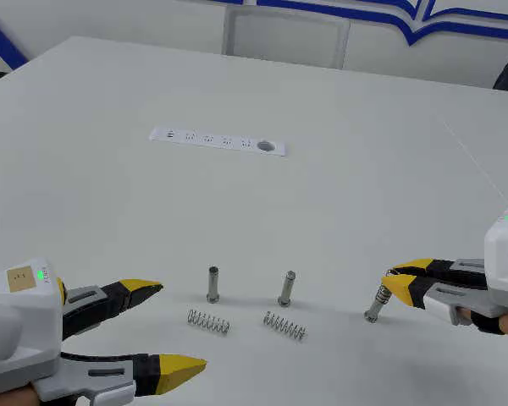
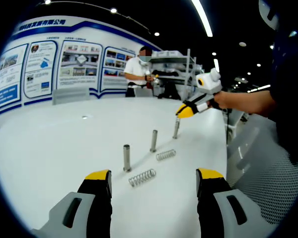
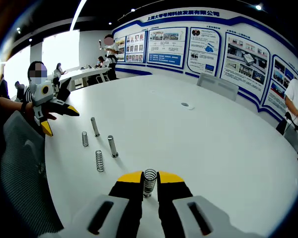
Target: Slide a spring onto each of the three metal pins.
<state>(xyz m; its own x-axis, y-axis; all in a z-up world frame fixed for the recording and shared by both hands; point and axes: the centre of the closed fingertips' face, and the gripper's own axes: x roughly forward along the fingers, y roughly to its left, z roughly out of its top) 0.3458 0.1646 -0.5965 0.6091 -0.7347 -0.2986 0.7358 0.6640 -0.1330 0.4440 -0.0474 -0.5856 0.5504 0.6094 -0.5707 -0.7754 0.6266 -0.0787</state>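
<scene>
Jaws of right gripper closed on spring over pin, left gripper spread, empty

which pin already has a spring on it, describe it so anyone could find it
On the white table, three pins stand in a row nearer than the power strip. Take the pin at the right end: it alone wears a spring, pinched by the right gripper; the others are bare.
</scene>
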